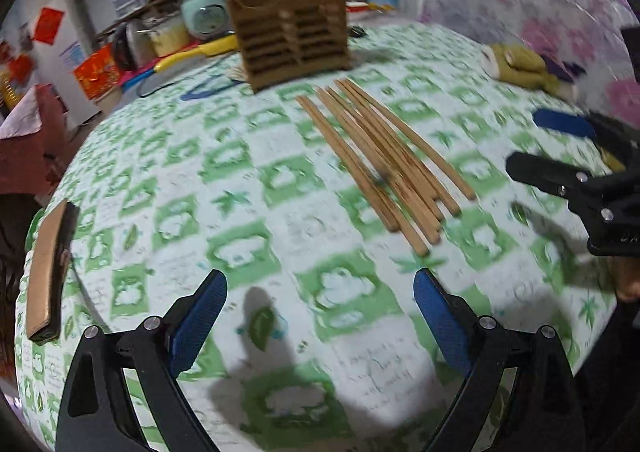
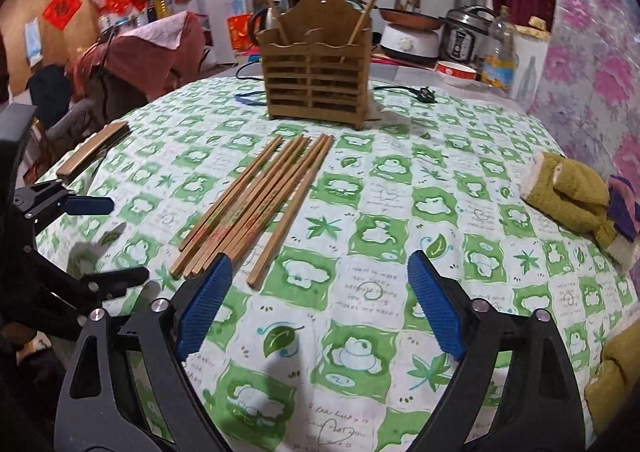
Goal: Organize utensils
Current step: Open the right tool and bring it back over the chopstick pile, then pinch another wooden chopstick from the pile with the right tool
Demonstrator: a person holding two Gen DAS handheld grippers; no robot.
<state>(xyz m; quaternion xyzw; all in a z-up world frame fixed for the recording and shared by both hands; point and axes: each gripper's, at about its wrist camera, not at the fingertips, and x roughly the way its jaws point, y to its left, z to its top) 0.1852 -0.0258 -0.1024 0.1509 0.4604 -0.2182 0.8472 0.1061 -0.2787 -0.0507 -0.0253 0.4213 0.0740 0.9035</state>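
Wooden chopsticks (image 2: pixel 256 208) lie bundled on a green-checked tabletop (image 2: pixel 400 212) before a slatted holder (image 2: pixel 316 80); the right tool (image 2: pixel 320 284) hovers agape.

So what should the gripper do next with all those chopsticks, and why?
Probably lower the right gripper onto the near ends of the chopsticks and close on one. It is open with nothing in it, the chopsticks lie loose on the tablecloth, and the wooden holder behind them already has a couple standing inside.
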